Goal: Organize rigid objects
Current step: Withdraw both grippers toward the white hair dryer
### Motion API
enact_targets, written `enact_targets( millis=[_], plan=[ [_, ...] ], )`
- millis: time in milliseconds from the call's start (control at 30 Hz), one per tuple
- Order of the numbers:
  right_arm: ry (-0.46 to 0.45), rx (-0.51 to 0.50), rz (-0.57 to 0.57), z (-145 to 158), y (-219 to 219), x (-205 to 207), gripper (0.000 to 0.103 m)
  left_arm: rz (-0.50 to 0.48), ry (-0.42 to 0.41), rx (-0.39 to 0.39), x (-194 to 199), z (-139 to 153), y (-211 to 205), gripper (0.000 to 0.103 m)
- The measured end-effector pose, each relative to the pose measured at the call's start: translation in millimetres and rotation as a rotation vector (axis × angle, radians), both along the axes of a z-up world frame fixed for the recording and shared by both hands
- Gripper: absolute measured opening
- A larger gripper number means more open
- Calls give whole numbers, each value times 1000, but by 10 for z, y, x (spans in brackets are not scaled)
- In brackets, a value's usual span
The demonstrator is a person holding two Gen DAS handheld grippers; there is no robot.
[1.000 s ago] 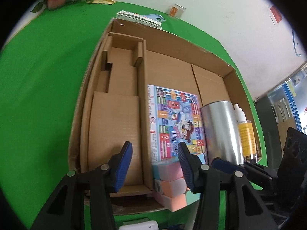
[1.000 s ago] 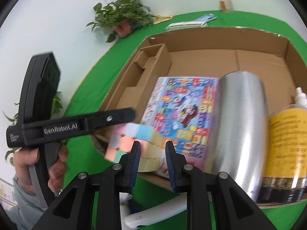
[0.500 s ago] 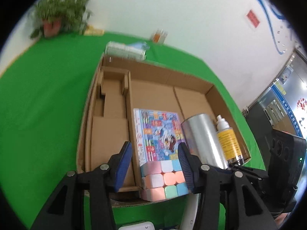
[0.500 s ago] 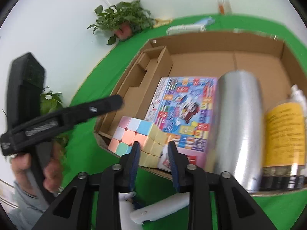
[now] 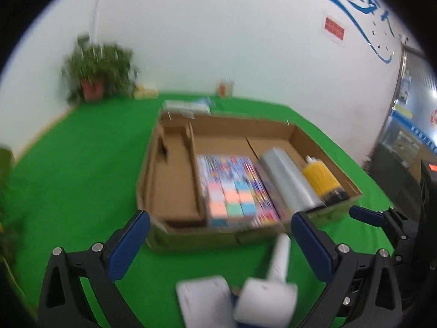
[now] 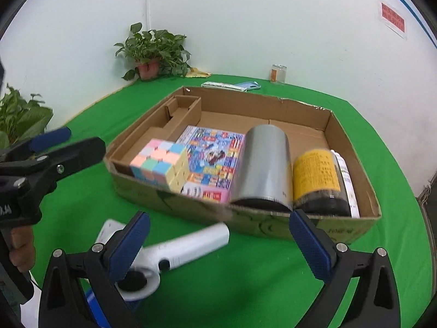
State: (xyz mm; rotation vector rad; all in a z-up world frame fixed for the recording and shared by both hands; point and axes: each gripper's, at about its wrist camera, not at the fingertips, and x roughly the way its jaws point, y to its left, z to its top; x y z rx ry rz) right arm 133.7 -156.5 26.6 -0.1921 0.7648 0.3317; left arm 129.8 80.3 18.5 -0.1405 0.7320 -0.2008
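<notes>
While both claws, left and right, hang spread apart and empty before the cardboard box, it holds the cube, game box, silver cylinder and yellow bottle; the white handheld device in front of it on the counter seems left.

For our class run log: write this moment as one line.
left gripper: open, empty | right gripper: open, empty | puzzle cube: in cardboard box | white handheld device: outside box
</notes>
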Motion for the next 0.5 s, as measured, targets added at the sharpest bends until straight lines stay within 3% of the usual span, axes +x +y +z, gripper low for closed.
enact_targets(
  millis=[67,200,367,500],
  plan=[
    [16,-1,1,-37,-49,-88,103,-43,118,-92,42,-175,49,102],
    [49,11,8,-102,-205,-283,103,-53,314,-129,15,-480,-10,101],
    [82,17,17,-152,-398,-429,103,-113,426,-239,-53,-628,-169,91],
    [97,22,16,-148,-567,-517,103,-151,486,-214,-59,-678,-408,89]
  ],
)
